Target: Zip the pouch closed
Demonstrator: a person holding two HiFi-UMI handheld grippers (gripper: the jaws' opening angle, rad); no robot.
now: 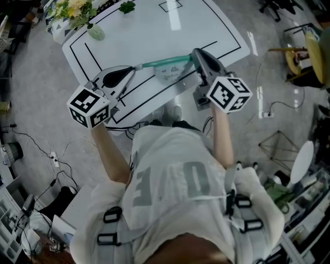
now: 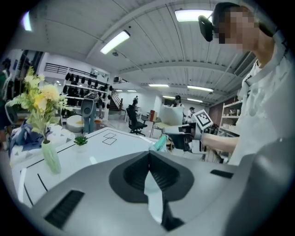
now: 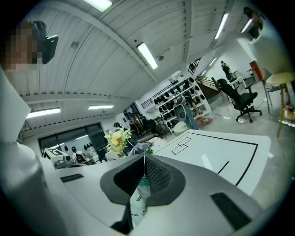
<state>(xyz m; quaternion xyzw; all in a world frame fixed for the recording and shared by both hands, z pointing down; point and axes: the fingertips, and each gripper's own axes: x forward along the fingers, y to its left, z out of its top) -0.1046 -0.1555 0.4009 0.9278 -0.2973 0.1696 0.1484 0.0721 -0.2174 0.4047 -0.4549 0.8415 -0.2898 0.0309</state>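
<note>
- Two ends of the pouch point(image 1: 166, 64) are clamped, one in the closed left tool point(image 1: 135, 67) and one in the closed right tool point(image 1: 195, 55). It is stretched over the desk's point(image 1: 154, 31) near edge.
- Bare desk lies beyond it.
- Far-left corner holds a flower vase point(image 1: 96, 33) and a small plant point(image 1: 126, 6), well apart from the pouch.

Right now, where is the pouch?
Head view, centre: the pouch is stretched between the left tongs and right tongs, over the white table.
</note>
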